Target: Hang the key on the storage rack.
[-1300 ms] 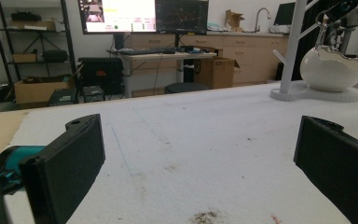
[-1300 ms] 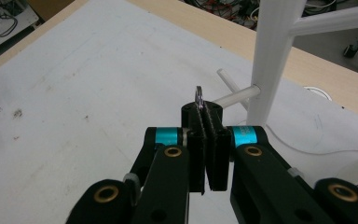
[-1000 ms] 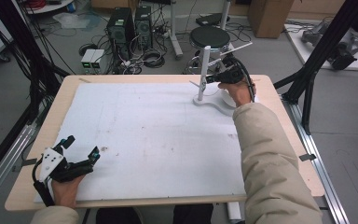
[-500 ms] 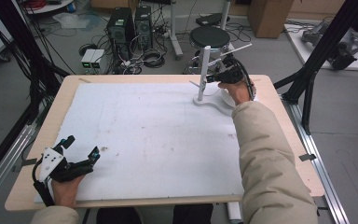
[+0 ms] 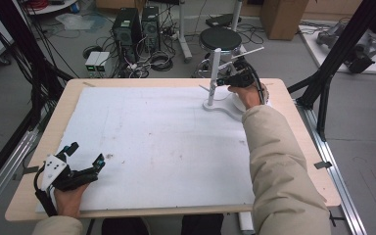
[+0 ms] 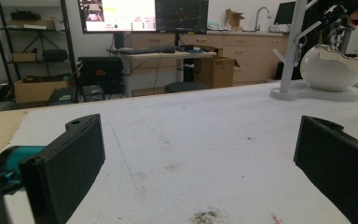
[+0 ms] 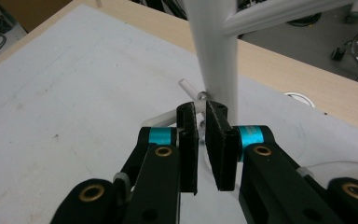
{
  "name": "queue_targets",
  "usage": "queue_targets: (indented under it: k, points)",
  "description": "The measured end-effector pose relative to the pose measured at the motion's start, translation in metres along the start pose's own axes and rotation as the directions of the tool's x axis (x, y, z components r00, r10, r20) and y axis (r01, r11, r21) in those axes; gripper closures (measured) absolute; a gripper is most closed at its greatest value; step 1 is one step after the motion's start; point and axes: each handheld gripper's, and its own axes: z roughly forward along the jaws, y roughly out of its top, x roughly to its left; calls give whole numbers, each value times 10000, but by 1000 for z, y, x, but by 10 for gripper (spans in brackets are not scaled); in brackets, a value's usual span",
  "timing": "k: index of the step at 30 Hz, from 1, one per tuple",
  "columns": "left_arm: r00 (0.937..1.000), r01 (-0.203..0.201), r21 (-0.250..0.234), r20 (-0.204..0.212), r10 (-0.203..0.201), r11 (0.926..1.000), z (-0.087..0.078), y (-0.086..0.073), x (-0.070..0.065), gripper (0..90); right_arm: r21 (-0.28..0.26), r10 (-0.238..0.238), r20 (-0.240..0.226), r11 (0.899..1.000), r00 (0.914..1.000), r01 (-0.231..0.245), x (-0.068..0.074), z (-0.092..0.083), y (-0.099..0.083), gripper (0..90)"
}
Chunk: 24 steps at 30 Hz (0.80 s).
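A white stand (image 5: pixel 214 68) with thin side pegs rises from a flat white base (image 5: pixel 216 105) at the table's far right. Beside the stand's post (image 6: pixel 292 42) on that base sits a white egg-shaped piece (image 6: pixel 332 67). My right gripper (image 5: pixel 221 80) is at the post, just above the base. Its jaws are shut to a narrow slit next to the post (image 7: pixel 216 56) and a low peg (image 7: pixel 189 87); my right gripper (image 7: pixel 201 111) shows nothing I can make out in that slit. My left gripper (image 5: pixel 86 152) rests open on the near left of the mat, and nothing lies between the jaws of my left gripper (image 6: pixel 205 154).
A white mat (image 5: pixel 152 137) with small dark smudges covers most of the wooden table (image 5: pixel 284 93). Black frame posts (image 5: pixel 338 54) flank the table. Computers, cables and a stool (image 5: pixel 221 38) stand on the floor beyond the far edge.
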Motion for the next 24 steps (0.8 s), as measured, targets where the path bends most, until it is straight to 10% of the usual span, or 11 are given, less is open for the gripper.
queue_targets:
  k: [11, 16, 20, 24]
  points:
    - [10000, 52, -8, 19, -52, 10000, 0, 0, 0, 23, -339, -28, 140, 9994, 9999, 33, 13, -39, -1, 805]
    - [10000, 83, 69, -15, -83, 9999, 1, 0, 1, 23, -1082, -257, 11, 9938, 9997, 257, 33, -68, -6, 656]
    - [10000, 88, 93, 6, -88, 9999, 1, 0, 1, 23, -1585, -697, -341, 9853, 9970, 635, 46, -86, -18, 351]
    - [10000, 86, 79, 29, -86, 9999, 1, 0, 1, 23, -1536, -1268, 399, 9793, 9911, 1315, 62, -98, -28, 105]
